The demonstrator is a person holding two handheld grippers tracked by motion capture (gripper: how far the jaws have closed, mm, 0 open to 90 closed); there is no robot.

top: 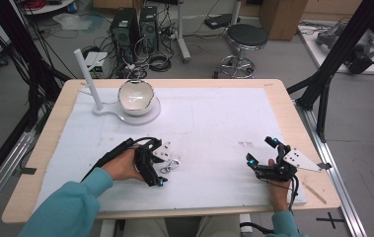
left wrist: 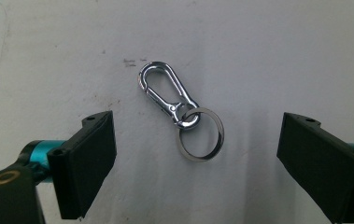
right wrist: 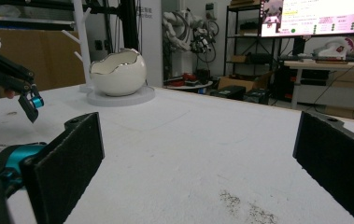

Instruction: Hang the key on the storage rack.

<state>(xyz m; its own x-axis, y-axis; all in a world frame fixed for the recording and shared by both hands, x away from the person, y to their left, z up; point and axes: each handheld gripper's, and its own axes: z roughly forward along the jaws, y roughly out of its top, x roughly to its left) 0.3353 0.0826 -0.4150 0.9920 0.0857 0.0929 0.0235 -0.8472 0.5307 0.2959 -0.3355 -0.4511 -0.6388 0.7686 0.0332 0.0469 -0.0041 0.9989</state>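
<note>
A silver carabiner clip with a key ring (left wrist: 182, 109) lies flat on the white mat; the high view shows this clip (top: 170, 165) just right of my left hand. My left gripper (top: 159, 165) hovers over it, open, its two black pads (left wrist: 87, 161) wide apart on either side of the clip without touching it. My right gripper (top: 262, 154) rests low at the mat's right side, open and holding nothing, its pads (right wrist: 67, 161) spread wide. A white egg-shaped bowl (top: 135, 97) sits on a round white base with a slim white post (top: 89, 79) at the back left.
The white mat (top: 209, 123) covers most of the wooden table (top: 285, 98). The bowl (right wrist: 117, 72) and branched post (right wrist: 82, 42) appear ahead in the right gripper view, with my left gripper's tip (right wrist: 31, 103) at its left edge. A stool (top: 245, 39) and computer towers stand beyond the table.
</note>
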